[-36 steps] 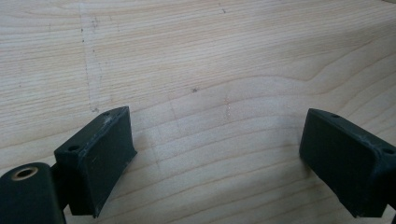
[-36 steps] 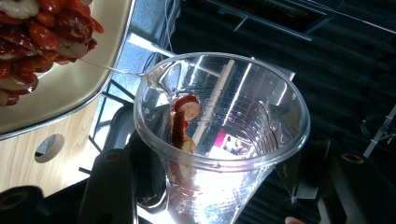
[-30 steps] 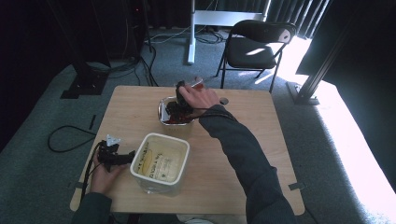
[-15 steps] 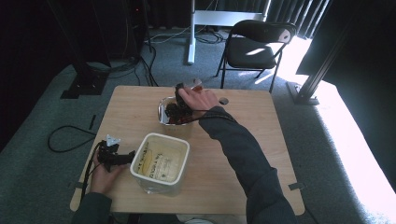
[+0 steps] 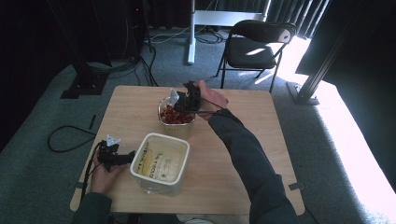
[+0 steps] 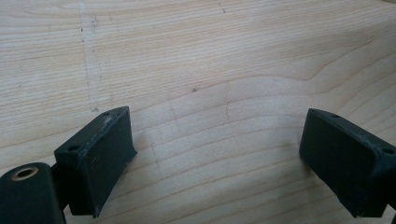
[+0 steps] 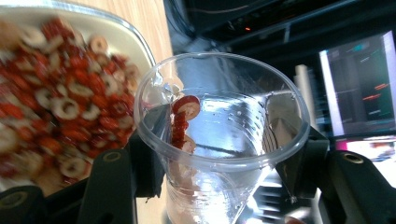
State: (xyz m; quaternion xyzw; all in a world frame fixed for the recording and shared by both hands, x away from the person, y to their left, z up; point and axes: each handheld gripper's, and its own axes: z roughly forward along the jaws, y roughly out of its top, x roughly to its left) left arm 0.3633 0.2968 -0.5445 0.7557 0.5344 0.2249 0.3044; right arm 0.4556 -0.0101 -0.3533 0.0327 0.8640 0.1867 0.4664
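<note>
My right gripper (image 5: pixel 183 101) is shut on a clear plastic cup (image 7: pixel 219 135) and holds it tipped over a bowl of red and white ring slices (image 5: pixel 175 115) at the table's far middle. A few red slices (image 7: pixel 183 120) cling to the cup's inner wall, and the bowl's contents (image 7: pixel 56 102) lie just beyond its mouth. My left gripper (image 5: pixel 122 157) rests low at the near left, jaws open over bare wood (image 6: pixel 201 84), right beside a white rectangular tub (image 5: pixel 161 158).
The wooden table (image 5: pixel 261 140) has free surface on its right half. A black folding chair (image 5: pixel 254 46) stands behind the far edge, and a black cable (image 5: pixel 70 137) loops on the carpet to the left.
The right hand has turned and tipped the cup over the bowl, with the gripper shifting slightly right. The left gripper has stayed put.
</note>
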